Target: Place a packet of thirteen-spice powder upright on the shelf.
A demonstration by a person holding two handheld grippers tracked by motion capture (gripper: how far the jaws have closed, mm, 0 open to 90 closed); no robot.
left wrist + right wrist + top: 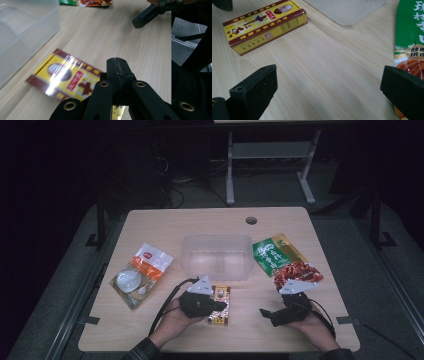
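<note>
I'm hovering my left gripper (216,306), jaws pressed together w/ nothing in them, right over the yellow box (220,306), long axis running near-to-far, while right gripper (266,314) is sitting spread, farther off.

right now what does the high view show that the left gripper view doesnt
High view alone: the white and orange packet at the table's left, the whole clear plastic tub, the cable hole, the floor and a metal stand behind the table.

Left gripper view alone: the left gripper from close up, jaws pressed together with nothing between them, above the near end of the yellow box.

Both: the yellow box, the tub's wall, the green and red pouch, the wooden table, and the right gripper with its jaws apart.
</note>
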